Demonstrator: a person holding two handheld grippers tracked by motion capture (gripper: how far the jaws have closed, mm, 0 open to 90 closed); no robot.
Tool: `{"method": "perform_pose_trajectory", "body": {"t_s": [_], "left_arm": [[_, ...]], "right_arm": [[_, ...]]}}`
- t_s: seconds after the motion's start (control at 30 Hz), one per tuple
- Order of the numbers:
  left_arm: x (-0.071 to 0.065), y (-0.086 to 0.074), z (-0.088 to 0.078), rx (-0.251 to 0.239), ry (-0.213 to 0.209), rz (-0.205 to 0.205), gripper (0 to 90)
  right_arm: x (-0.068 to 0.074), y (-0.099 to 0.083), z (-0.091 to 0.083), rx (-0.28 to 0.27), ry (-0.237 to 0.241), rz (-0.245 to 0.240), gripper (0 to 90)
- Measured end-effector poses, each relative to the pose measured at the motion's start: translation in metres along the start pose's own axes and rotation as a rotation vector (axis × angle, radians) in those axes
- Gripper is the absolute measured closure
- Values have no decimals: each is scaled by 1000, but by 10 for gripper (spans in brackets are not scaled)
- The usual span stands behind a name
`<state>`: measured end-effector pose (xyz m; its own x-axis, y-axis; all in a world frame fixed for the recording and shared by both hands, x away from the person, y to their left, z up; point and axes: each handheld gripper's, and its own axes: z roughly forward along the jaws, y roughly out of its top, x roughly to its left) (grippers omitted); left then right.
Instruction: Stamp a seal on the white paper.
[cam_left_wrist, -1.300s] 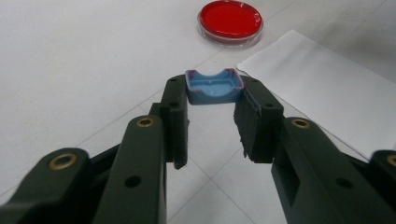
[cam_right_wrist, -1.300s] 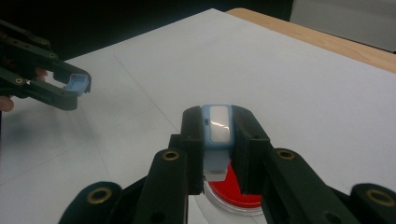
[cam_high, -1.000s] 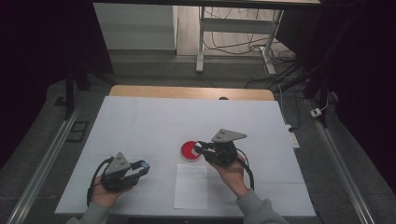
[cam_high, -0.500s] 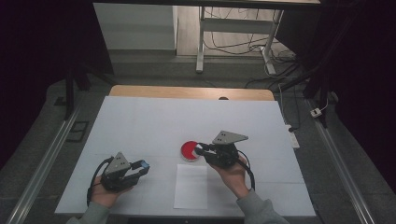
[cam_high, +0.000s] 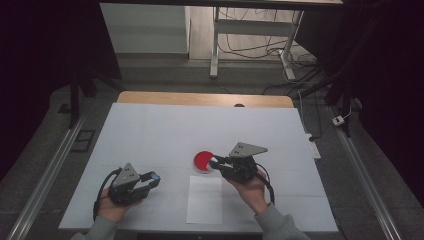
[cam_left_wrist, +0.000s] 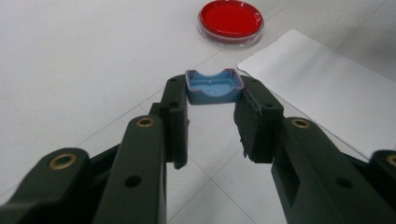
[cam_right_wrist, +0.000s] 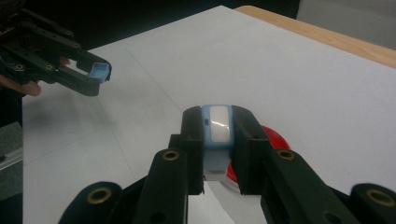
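Left gripper (cam_left_wrist: 214, 105) holds a small blue cap (cam_left_wrist: 214, 87) pinched at the very tips of its pads, hollow side toward the camera; it is shallow, moulded plastic, with rounded corners and a faint purple rim. Right gripper (cam_right_wrist: 217, 142) is clamped on a pale blue stamp body (cam_right_wrist: 218, 128), a narrow block with a glossy whitish face catching the light, standing between the jaws just above the red dish (cam_high: 204, 161). Both hands sit near the person's edge of the white table (cam_high: 165, 130), the left well apart from the right, with the sheet of paper (cam_high: 205, 199) between them and the dish touching nothing but the table. Judged step: inking or stamping with the body while the cap waits. To do it well, keep the body square to the dish, press lightly, lift straight, then come down flat on the matte paper. Dish looks clear-rimmed, round and shallow; its red filling is uniform.
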<state>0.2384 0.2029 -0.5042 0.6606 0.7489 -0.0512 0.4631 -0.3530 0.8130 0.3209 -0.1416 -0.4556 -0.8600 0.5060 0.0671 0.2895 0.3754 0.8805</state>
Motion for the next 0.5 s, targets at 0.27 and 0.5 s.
{"method": "perform_pose_trajectory", "body": {"t_s": [0.27,0.5], "left_arm": [[0,0,0,1,1,0,655],[0,0,0,-1,0,-1,655]], "right_arm": [[4,-3,-2,11,9,-2,757],[5,-5,-5,6,15,0,757]]}}
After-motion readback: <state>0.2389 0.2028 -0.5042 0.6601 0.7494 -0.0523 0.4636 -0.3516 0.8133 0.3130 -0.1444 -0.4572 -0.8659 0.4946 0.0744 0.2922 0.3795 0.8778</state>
